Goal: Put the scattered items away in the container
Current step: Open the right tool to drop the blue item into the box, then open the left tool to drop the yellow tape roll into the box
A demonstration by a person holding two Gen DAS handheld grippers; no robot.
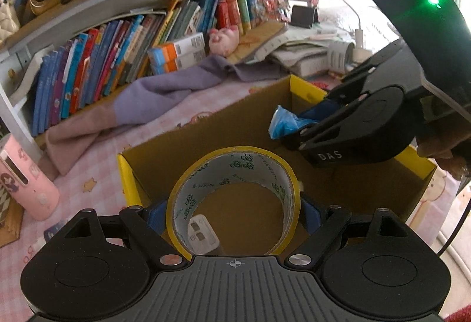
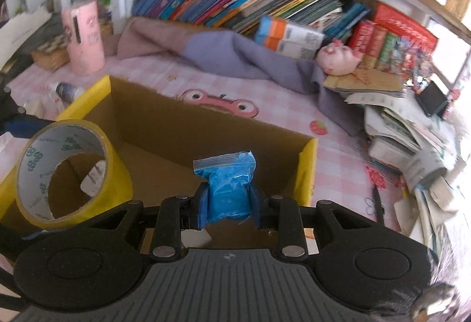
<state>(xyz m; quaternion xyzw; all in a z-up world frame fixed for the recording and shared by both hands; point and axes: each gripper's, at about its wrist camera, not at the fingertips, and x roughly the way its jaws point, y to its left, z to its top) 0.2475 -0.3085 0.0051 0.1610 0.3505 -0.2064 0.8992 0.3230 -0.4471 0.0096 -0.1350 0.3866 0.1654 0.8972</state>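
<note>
Two loads over the box (image 2: 206, 128) — left gripper (image 1: 235, 210) clamps tape roll (image 1: 235, 198), right gripper (image 2: 228, 201) pinches blue bag (image 2: 228, 189) — next I release both.

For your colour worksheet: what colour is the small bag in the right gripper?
Blue bag, clearest in the right wrist view.

A wide roll of yellow packing tape (image 1: 234, 201) stands on edge at lower centre of the left wrist view, above the open brown cardboard box with yellow flaps (image 1: 188, 142). A small blue zip-seal plastic bag (image 2: 228, 191) sits upright at centre of the right wrist view, over that box's interior.
</note>
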